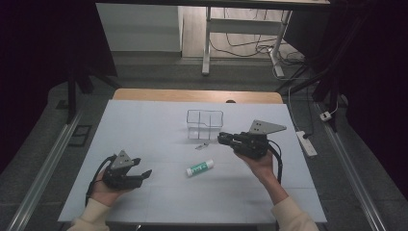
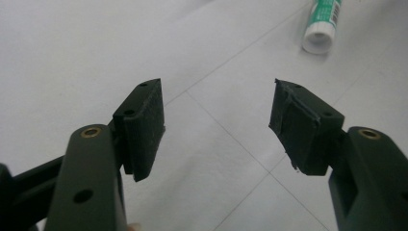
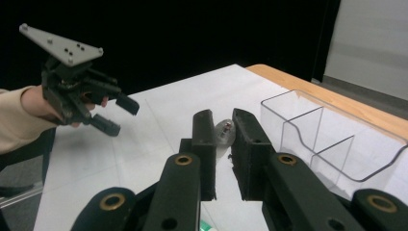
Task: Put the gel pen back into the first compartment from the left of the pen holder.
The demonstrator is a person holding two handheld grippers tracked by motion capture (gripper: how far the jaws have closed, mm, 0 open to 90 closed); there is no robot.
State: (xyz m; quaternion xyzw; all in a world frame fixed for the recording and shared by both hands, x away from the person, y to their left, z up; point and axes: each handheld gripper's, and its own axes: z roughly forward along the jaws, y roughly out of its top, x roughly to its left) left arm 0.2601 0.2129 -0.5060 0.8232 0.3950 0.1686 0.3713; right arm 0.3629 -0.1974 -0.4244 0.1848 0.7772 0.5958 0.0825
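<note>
A white and green glue stick point(image 1: 199, 167) lies on the white table cover point(image 1: 144, 125), and its white cap point(image 2: 322, 24) is at the top right of the left gripper view. My left gripper point(image 1: 143, 167) point(image 2: 216, 96) is held low at the front left, pointing toward the stick, open with nothing between its pads. My right gripper point(image 1: 221, 138) point(image 3: 222, 115) is right of centre, pointing left, its jaws close together and empty. A small shiny metal piece point(image 1: 202, 146) point(image 3: 224, 131) lies just past its tips. From the right gripper view, the left gripper point(image 3: 122, 118) is farther off.
A clear plastic organizer point(image 1: 205, 124) point(image 3: 327, 144) with compartments stands at the back middle of the table, close to the right gripper. The wooden table edge point(image 1: 197, 95) runs behind it. A power strip point(image 1: 306, 143) lies on the floor to the right.
</note>
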